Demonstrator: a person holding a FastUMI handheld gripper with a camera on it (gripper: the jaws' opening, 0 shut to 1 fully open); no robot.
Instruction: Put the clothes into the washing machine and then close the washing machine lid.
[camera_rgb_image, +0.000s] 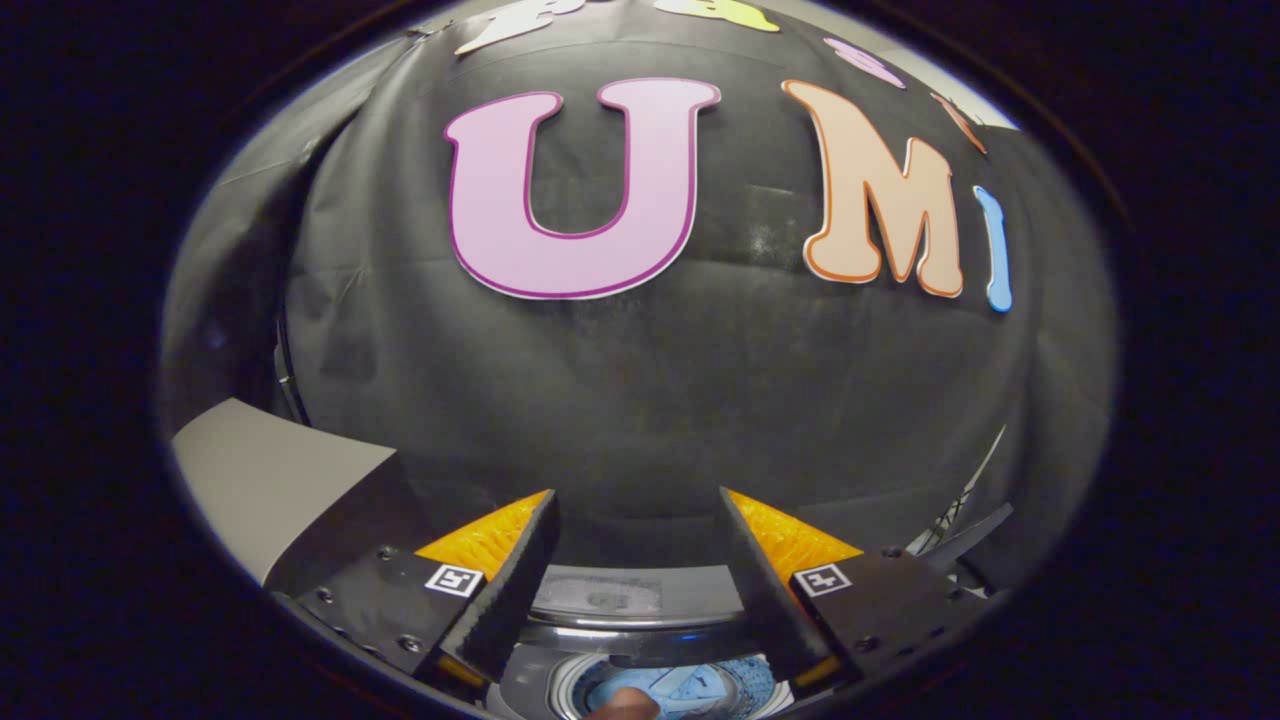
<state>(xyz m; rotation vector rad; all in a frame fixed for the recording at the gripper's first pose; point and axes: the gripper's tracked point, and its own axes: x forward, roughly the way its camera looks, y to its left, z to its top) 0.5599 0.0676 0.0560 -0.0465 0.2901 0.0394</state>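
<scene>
Black cloth wall close ahead, washing machine low between the spread fingers.

The cloth hangs across everything beyond the gripper, with open air between it and the fingertips. The fingers stand wide apart and pinch nothing. Under them lies the machine's top panel, then the dark front rim of its opening. Inside the round drum, light blue clothes are lying. A small brownish shape at the drum's near edge is too cut off to identify. A pale flat board slants up beside the left finger.
</scene>
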